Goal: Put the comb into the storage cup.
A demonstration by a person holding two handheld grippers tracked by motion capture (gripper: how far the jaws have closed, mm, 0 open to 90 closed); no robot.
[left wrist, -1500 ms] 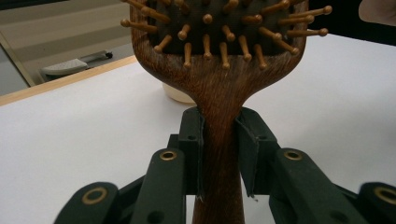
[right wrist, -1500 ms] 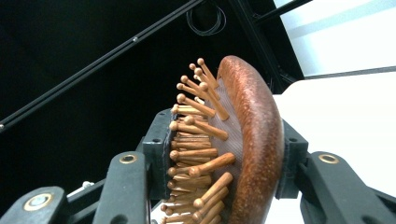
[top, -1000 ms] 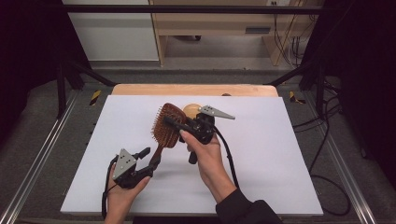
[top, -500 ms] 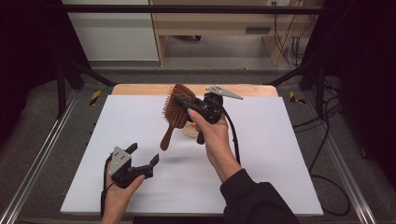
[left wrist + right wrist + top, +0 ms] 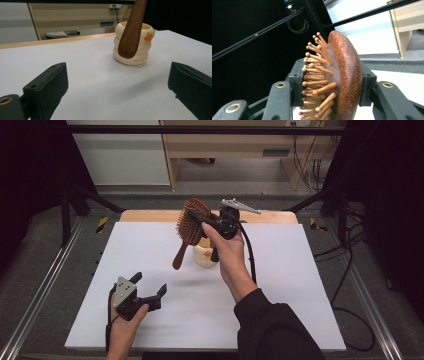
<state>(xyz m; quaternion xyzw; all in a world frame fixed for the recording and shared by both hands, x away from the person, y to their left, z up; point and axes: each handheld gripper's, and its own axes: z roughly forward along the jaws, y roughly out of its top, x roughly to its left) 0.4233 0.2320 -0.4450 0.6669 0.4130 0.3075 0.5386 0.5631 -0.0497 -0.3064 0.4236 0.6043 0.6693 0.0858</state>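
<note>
Right gripper [image 5: 196, 218] has lifted the pinched hairbrush [image 5: 189, 227]; left gripper [image 5: 149, 287] fingers have just spread

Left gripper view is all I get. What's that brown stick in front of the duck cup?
Observer: It's the handle of a hairbrush. The high view shows its round head.
Operator: Who's holding it?
Observer: The right gripper, shut on the head, up in the air.
Operator: Does it have bristles?
Observer: Yes, wooden pins with round tips, pointing at one jaw.
</note>
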